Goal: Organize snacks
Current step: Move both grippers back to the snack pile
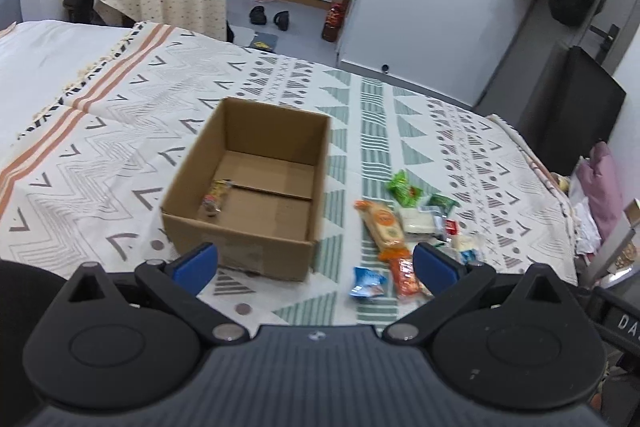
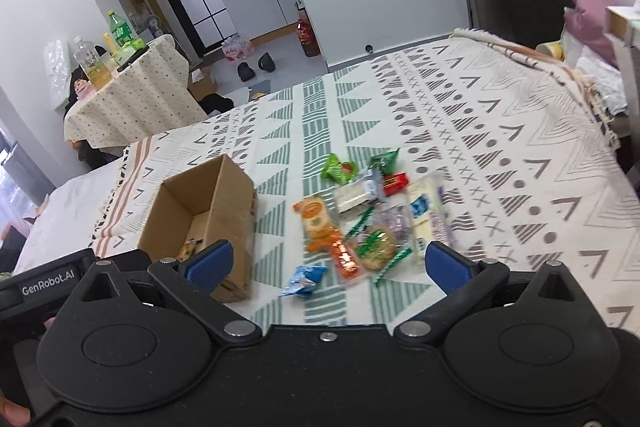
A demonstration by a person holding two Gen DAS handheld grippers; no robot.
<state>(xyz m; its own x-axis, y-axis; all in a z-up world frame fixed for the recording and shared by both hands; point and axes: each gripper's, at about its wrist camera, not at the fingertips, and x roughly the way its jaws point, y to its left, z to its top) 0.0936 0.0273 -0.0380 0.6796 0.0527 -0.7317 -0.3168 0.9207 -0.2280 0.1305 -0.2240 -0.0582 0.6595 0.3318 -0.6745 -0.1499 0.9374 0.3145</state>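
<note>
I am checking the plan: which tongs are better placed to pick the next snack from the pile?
Probably the right tongs: open, with the snack pile directly ahead. The left tongs face the cardboard box.

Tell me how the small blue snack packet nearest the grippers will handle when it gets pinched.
The blue packet looks puffed and crinkled, so it probably gives and crackles under the pads. Its glossy film may slip, and it is likely very light. It lies loose on the patterned cloth, so a nudge from the open right gripper would probably slide it.
</note>
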